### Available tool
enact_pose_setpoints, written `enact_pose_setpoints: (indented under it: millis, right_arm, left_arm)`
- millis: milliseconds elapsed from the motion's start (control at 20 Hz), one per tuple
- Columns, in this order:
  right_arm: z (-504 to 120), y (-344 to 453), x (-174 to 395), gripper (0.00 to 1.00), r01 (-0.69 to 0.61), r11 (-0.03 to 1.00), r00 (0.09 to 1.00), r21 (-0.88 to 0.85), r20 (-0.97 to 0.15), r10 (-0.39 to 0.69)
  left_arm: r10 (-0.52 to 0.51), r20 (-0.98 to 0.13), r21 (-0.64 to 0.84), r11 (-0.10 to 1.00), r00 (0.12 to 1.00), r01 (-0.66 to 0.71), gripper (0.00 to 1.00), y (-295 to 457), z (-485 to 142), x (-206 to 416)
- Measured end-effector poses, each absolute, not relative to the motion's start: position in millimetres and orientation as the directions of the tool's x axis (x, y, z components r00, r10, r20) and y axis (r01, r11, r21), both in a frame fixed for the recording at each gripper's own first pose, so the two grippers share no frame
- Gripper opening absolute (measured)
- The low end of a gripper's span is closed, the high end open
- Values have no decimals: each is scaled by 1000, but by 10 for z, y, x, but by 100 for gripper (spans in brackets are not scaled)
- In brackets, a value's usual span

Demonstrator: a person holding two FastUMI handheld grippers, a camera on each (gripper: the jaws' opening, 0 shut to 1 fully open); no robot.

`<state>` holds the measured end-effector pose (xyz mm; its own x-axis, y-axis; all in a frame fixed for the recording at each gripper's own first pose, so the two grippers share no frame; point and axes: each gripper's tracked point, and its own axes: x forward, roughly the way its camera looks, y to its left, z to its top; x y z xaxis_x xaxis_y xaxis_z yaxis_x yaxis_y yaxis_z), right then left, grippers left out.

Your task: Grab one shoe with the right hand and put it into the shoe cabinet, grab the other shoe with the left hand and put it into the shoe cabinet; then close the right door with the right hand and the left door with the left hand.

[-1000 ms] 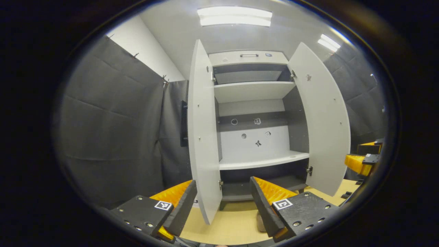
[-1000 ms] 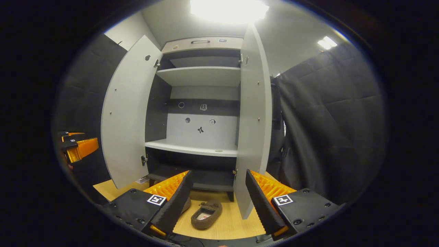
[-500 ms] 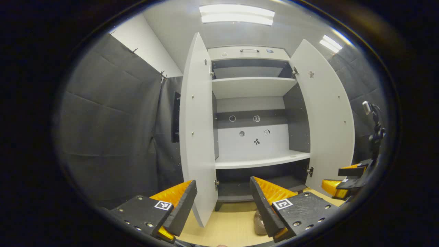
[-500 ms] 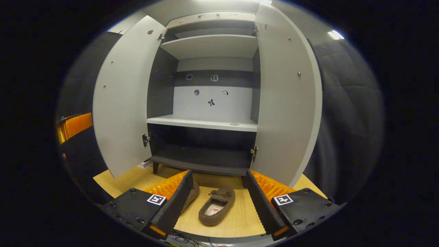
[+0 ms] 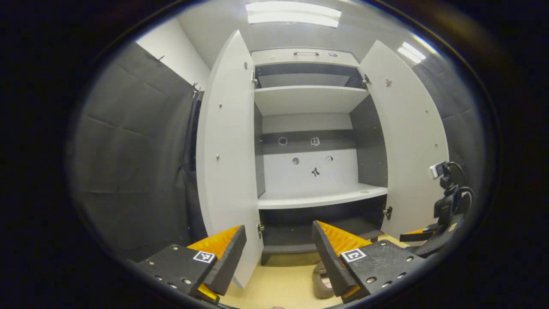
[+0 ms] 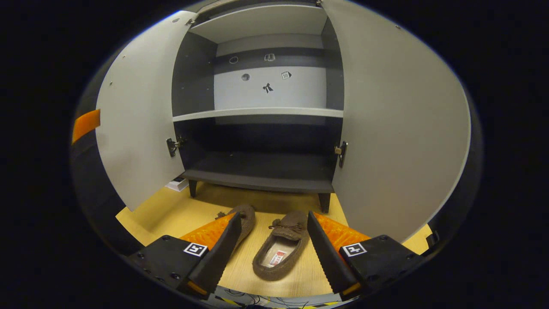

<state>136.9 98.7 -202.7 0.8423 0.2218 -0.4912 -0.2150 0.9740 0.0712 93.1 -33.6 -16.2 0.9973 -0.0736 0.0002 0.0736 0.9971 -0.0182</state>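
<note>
We hold right tongs (image 6: 266,253) open, straddling brown fuzzy moccasin slipper (image 6: 281,251) at 6 o'clock on wood floor (image 6: 171,212), ready for grasp. Second slipper (image 6: 244,219) at 7 o'clock. Left tongs (image 5: 279,253) open, waiting. Grey two-door shoe cabinet (image 6: 257,167) doors open for loading.

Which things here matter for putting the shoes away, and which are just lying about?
For the job: right slipper; left slipper; shoe cabinet; left door; right door; right gripper; left gripper.
Lying about: stickers; cables.
</note>
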Motion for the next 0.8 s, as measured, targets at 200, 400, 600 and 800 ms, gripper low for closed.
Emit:
enact_pose_setpoints:
  millis: [200, 400, 600, 800]
  right_arm:
    - [-2430, 1091, 1415, 98, -217, 970, 781, 109, -576, 240]
    - [-2784, 1121, 1479, 95, -212, 971, 730, 107, -644, 231]
    - [-3048, 1186, 1518, 87, -217, 970, 678, 109, -698, 230]
    - [-3275, 1262, 1537, 87, -217, 970, 635, 112, -738, 228]
  left_arm:
    - [-82, -3, -7, 997, 997, 82, 90, -364, -191, 1051]
    - [-91, -22, -2, 996, 996, 91, 90, -406, -252, 1158]
    - [-92, -29, 13, 996, 995, 92, 90, -436, -279, 1195]
    - [-90, -49, 17, 996, 995, 91, 90, -449, -342, 1219]
